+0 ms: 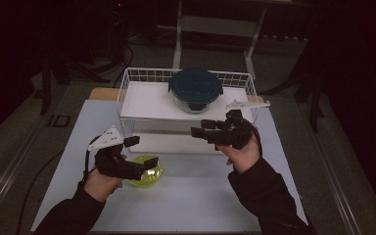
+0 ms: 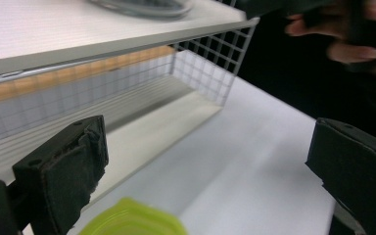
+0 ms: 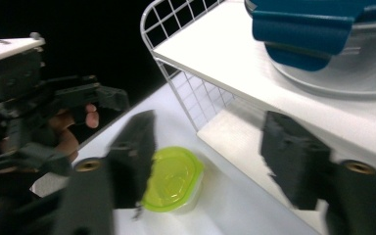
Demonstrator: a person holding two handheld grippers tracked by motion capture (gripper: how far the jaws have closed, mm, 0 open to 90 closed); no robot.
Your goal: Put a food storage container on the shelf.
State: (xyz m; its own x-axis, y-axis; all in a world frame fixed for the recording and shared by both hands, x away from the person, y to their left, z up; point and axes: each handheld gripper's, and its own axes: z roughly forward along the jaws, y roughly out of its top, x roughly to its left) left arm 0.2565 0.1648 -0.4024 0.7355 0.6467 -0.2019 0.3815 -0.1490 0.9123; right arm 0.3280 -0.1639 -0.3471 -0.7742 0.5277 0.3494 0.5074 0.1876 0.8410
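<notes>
My left tongs (image 1: 136, 155) cover part of the small green-lidded tub (image 1: 148, 172), cut off low in the left gripper view. It sits upright on the worktop (image 1: 186, 205), before the wire basket (image 1: 127, 85) holding a blue-lidded bowl (image 1: 195, 89). Both tongs, right (image 1: 200, 128) included, stand apart, empty.

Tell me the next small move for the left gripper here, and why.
Probably ease the left gripper down and around the yellow-green lidded container, then close. Its fingers stand open with nothing between them, and the container sits on the white table just below them, in front of the wire shelf.
</notes>
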